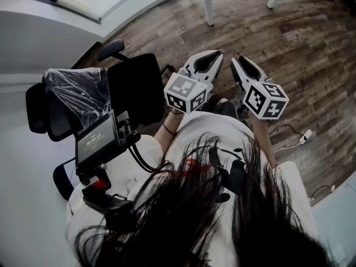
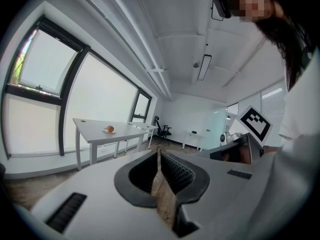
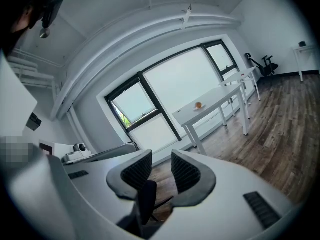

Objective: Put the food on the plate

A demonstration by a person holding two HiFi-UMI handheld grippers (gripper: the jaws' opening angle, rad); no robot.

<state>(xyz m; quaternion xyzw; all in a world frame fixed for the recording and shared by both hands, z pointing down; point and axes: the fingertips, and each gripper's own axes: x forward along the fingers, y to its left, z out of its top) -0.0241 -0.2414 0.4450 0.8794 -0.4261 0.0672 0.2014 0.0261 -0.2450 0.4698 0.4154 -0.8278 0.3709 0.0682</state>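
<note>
An orange piece of food (image 2: 109,129) lies on a small plate on a long white table (image 2: 95,132) by the window, far from both grippers; the right gripper view shows the same food (image 3: 198,105) on that table (image 3: 215,104). I hold both grippers up near my chest, over the wooden floor. My left gripper (image 2: 160,158) is shut, its ribbed pads pressed together with nothing between them; in the head view this left gripper (image 1: 204,62) points away from me. The right gripper (image 3: 161,168) is shut and empty, with only a narrow slit showing between its pads, and stands beside it (image 1: 248,67).
A black office chair (image 1: 78,96) with a plastic-wrapped headrest stands at my left, with a small screen device (image 1: 97,139) in front of it. White table legs (image 1: 207,4) stand ahead. A cable and plug (image 1: 304,136) lie on the floor at right. More desks and a chair (image 2: 163,130) are far off.
</note>
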